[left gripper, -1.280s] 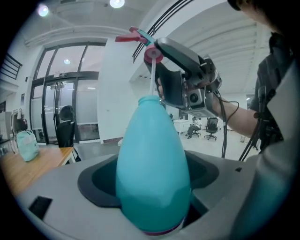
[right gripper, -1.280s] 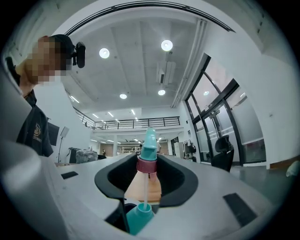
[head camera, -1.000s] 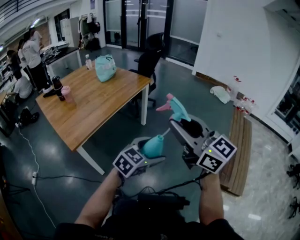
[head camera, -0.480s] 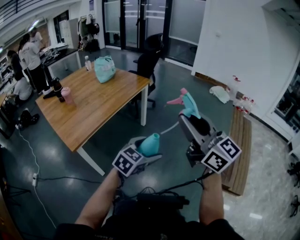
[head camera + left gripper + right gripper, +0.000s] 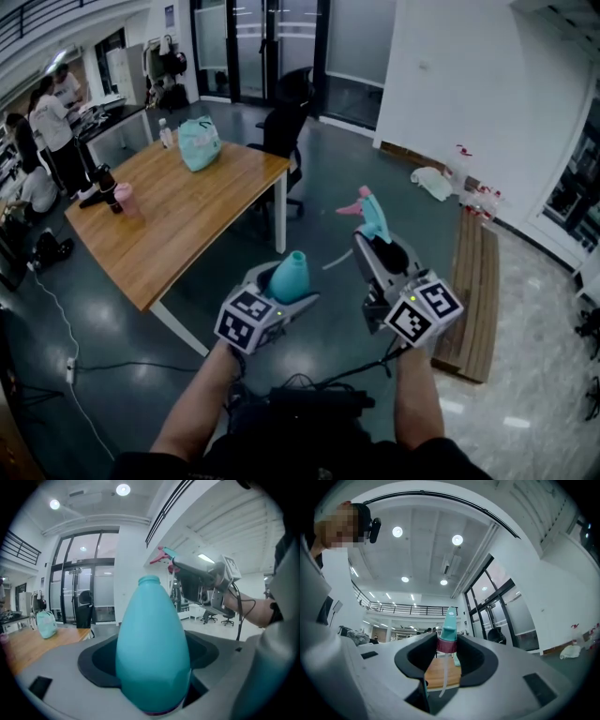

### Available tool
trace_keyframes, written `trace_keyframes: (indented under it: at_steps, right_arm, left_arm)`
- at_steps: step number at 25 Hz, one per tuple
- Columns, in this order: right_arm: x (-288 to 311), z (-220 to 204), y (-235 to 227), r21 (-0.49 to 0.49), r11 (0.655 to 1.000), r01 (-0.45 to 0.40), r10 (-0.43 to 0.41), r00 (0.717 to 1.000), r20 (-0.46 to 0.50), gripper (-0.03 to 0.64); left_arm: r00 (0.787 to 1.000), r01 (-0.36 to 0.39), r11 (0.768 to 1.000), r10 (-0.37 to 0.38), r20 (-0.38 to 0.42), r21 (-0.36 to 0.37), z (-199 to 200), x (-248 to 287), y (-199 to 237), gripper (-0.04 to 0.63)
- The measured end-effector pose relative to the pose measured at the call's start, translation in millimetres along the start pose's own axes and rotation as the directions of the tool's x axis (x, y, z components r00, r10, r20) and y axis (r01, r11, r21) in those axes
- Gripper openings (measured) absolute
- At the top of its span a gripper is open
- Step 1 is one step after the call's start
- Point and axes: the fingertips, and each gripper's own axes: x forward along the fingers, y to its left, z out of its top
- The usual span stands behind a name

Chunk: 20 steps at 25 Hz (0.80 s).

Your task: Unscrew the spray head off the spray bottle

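My left gripper (image 5: 281, 286) is shut on the teal spray bottle (image 5: 288, 277), held upright in the air in front of me; its open neck (image 5: 151, 580) has no head on it. In the left gripper view the bottle (image 5: 152, 648) fills the gap between the jaws. My right gripper (image 5: 380, 246) is shut on the spray head (image 5: 370, 212), a teal body with a pink trigger, held apart from the bottle, up and to its right. In the right gripper view the head's dark red collar (image 5: 446, 645) sits between the pads, and its white dip tube (image 5: 445, 677) hangs free below.
A wooden table (image 5: 178, 216) stands ahead on the left with a teal bag (image 5: 199, 143) and a dark bottle (image 5: 104, 186) on it. A black chair (image 5: 281, 127) is behind it. A wooden bench (image 5: 476, 286) lies to the right. People stand at the far left.
The spray head has come away from the bottle and risen up and to the right with my right gripper, its tube drawn clear of the neck. The bottle has shifted slightly upward.
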Motion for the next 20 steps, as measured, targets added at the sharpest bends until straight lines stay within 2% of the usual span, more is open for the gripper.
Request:
trace_keyframes:
  at_steps: [4,11,20]
  right_arm:
    - [-1.4,-16.7,-5.3,-0.020,0.999,0.038,-0.039,0.999,-0.030,0.141]
    - [0.3,-43.3,-7.5,-0.087,0.994,0.072,-0.080,0.992,-0.093,0.141]
    - [-1.1,-54.5,-12.2,-0.089,0.991,0.097,-0.107,0.988,-0.111,0.141]
  left_arm:
    - [0.998,-0.020,1.000,0.020,0.054,-0.001,18.4,-1.6,1.2,0.410]
    - [0.996,-0.021,1.000,0.023,0.082,-0.015,30.6,1.4,-3.0,0.410]
    - [0.996,-0.010,1.000,0.011,0.089,-0.015,37.7,9.8,-7.1,0.410]
